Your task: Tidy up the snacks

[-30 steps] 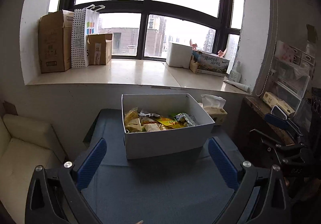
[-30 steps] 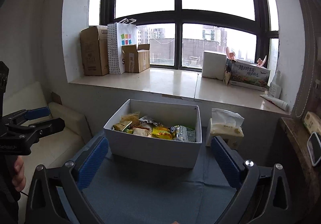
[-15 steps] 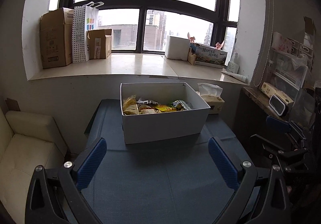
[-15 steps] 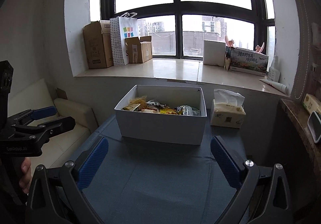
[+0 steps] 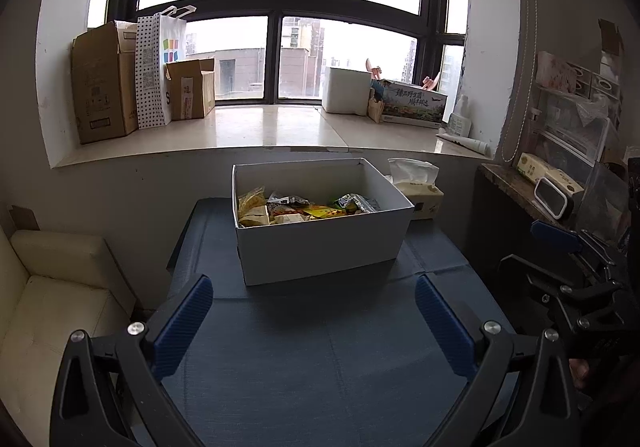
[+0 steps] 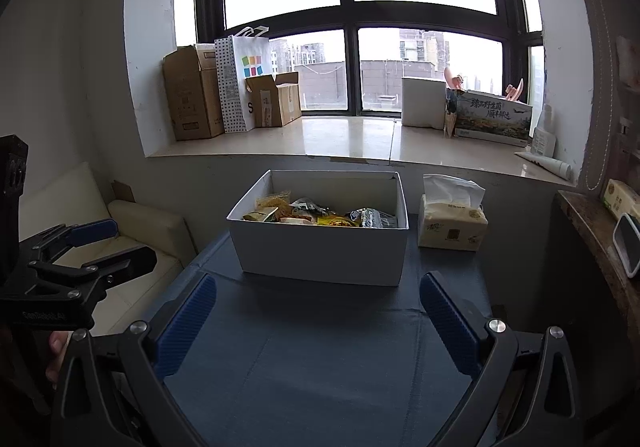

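Both wrist views sit farther back from the white box (image 5: 320,243) than a second ago. Left gripper (image 5: 314,311) and right gripper (image 6: 318,311) gape empty before it; snack packets (image 6: 320,213) lie inside.

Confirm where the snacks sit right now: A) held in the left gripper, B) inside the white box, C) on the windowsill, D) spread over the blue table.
B: the snack packets lie inside the white box on the blue table, and both the left gripper and the right gripper are open and hold nothing.
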A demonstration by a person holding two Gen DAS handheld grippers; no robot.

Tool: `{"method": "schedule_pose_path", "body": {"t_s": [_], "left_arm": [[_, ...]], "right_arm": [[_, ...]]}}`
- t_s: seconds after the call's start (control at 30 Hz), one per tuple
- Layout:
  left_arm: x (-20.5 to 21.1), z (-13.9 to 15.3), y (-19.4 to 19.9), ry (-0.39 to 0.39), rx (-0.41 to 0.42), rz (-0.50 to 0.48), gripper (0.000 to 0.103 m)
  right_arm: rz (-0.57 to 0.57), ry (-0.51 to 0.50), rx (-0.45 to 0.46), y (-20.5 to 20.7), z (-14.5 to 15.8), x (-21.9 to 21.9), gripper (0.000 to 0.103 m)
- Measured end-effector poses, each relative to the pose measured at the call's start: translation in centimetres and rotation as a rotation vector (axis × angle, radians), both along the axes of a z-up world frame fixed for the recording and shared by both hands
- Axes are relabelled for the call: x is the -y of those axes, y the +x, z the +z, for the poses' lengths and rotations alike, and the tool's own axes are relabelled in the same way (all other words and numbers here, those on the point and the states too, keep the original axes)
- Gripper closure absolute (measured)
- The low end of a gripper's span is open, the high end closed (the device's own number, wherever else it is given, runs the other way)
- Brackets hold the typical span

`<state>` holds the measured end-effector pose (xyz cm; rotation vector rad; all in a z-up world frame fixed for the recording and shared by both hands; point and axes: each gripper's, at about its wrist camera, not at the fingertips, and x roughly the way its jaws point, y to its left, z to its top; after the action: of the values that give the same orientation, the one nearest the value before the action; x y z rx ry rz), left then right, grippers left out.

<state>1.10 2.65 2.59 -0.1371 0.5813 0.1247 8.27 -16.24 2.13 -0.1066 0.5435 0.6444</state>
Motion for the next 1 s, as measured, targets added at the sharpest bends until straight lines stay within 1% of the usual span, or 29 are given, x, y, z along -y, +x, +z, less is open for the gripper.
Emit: {"method": "schedule_pose_path", "body": {"t_s": [0.3,0.87,1.0], "left_arm": [[0.07,-0.23,0.31,-0.005,-0.010,-0.005,0.000],[0.19,-0.54,0.23,-0.029,-0.016,-0.019,0.000],[0.34,-0.59,0.22,-0.030,-0.016,-0.022,0.000]], "right_arm": [[0.005,0.035,-0.038,0.55,-0.26,0.46,0.000],[0.008,0.047,-0.054,0.57,-0.50,0.81,0.000],[0.014,0.067,-0.078,0.73,-0.60,0.99,0.000]]}}
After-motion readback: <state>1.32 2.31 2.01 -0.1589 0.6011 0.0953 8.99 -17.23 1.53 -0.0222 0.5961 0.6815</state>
